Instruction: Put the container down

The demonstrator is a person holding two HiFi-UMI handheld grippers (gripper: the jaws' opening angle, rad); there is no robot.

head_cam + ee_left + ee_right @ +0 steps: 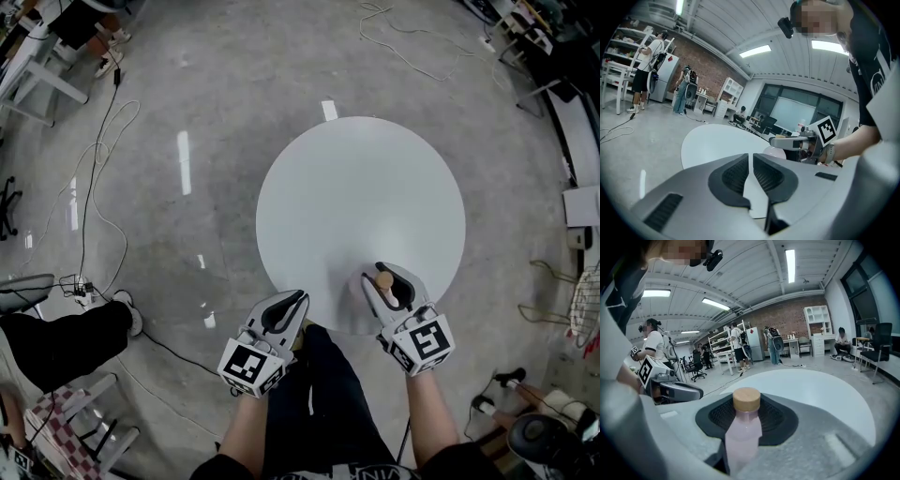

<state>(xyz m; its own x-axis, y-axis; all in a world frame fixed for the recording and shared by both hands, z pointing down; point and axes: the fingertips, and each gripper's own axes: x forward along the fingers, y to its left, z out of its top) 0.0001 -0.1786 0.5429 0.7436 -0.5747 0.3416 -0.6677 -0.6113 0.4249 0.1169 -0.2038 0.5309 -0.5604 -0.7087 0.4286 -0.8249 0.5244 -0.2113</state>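
A pale pink bottle (743, 434) with a round wooden cap (746, 399) stands upright between the pads of my right gripper (746, 420), which is shut on it. In the head view that bottle's cap (383, 279) shows inside my right gripper (390, 284), over the near right edge of the round white table (356, 202). My left gripper (284, 314) hovers at the table's near left edge, its jaws together with nothing between them. The left gripper view shows its dark pads (736, 174) nearly touching and the right gripper (794, 142) off to the right.
The round white table (820, 390) stands on a grey concrete floor (206, 112). Cables (98, 178) trail over the floor at the left and far side. People stand by shelves (733, 350) in the background. A chair (80, 422) is at the lower left.
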